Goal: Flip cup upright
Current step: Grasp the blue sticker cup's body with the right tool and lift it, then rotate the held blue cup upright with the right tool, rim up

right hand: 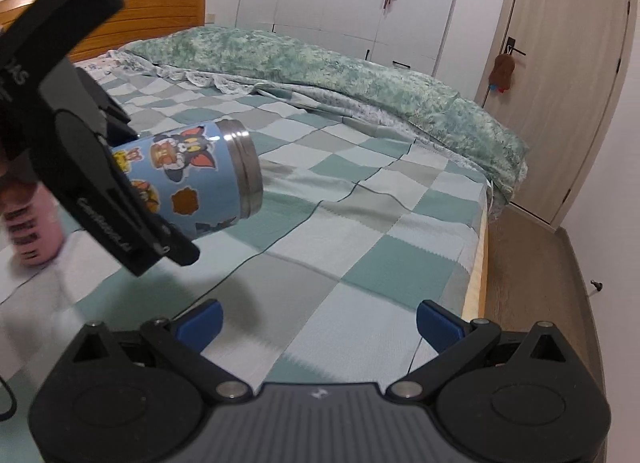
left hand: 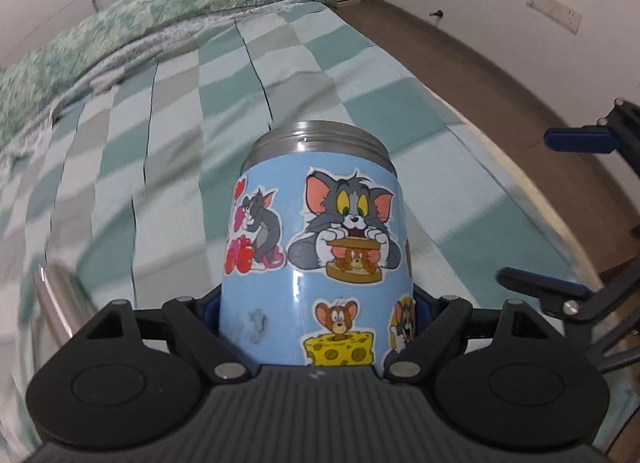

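Observation:
A light blue cup [left hand: 320,255] with cartoon cat and mouse stickers and a steel threaded rim sits between my left gripper's [left hand: 318,303] blue pads, which are shut on its lower body. In the right wrist view the cup [right hand: 192,179] is held on its side above the bed, rim pointing right, with the left gripper [right hand: 132,199] around its base end. My right gripper [right hand: 318,323] is open and empty, low over the bed near its edge. It also shows at the right of the left wrist view [left hand: 560,211].
A checked teal, grey and white bedspread [right hand: 360,231] covers the bed. A green rumpled duvet [right hand: 320,67] lies along the far side. A pink bottle [right hand: 34,231] stands at the left. Wooden floor [right hand: 532,303] lies beyond the bed edge.

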`<state>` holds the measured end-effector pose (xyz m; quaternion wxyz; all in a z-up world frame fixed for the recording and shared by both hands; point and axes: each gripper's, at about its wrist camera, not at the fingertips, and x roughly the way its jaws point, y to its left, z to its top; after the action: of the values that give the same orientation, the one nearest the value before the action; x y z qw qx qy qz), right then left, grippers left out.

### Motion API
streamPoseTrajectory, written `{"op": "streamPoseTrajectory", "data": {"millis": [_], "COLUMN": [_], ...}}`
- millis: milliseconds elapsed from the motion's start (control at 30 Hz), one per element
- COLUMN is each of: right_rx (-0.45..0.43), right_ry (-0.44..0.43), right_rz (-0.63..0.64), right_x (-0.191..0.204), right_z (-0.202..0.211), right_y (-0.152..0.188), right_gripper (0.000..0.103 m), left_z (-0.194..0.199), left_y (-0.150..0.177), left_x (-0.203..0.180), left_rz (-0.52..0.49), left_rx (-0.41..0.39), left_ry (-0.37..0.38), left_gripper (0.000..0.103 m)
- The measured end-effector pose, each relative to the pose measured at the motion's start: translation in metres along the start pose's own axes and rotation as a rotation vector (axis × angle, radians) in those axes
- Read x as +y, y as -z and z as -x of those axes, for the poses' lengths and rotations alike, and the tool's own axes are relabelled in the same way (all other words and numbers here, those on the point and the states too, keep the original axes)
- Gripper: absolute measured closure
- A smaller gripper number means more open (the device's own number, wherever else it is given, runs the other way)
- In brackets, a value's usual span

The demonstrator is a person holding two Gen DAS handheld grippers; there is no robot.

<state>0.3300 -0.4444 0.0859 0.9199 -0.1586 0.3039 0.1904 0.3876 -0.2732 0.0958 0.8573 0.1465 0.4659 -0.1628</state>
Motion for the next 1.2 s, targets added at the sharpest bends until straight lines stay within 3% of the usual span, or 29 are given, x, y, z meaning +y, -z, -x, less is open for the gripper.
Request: {"op": "streamPoseTrajectory", "data": {"millis": [300,633,767,833,867,1033,1200], "right_rx": [0.049,0.098,0.109,0.114,0.114,0.088,0.059], "right_ry": [-0.013,-0.028,-0.028,-0.023,-0.022,-0.015,-0.011], "right_rz": [0.01,0.001,-0.009,-0.011,-0.012,-0.027,-0.074], "right_x": [0.054,0.084,0.089,0.091,0.092,0.102,0.123], "right_z": [0.057,0.074,0.075,0.075,0.077,0.092,0.11], "right_y": [0.049,0.083,0.088,0.088,0.088,0.077,0.064], "right_gripper": [0.0,0.0,0.0,0.0,0.0,0.0,0.0], "left_z": [0.032,0.002,0.004,0.014,0.021,0.06,0.09], "left_y": [0.095,0.154,0.161,0.161,0.161,0.172,0.2], "left_x": [-0.019,-0.021,-0.02,-0.019,-0.019,-0.005,0.018], "left_rz": [0.174,0.297,0.273,0.254,0.244,0.221,0.155], "left_rx": [0.057,0.113,0.077,0.054,0.033,-0.078,-0.177], "left_ry": [0.109,0.088,0.096,0.104,0.109,0.11,0.062], "left_gripper": [0.019,0.018,0.017,0.011,0.0,0.0,0.0]}}
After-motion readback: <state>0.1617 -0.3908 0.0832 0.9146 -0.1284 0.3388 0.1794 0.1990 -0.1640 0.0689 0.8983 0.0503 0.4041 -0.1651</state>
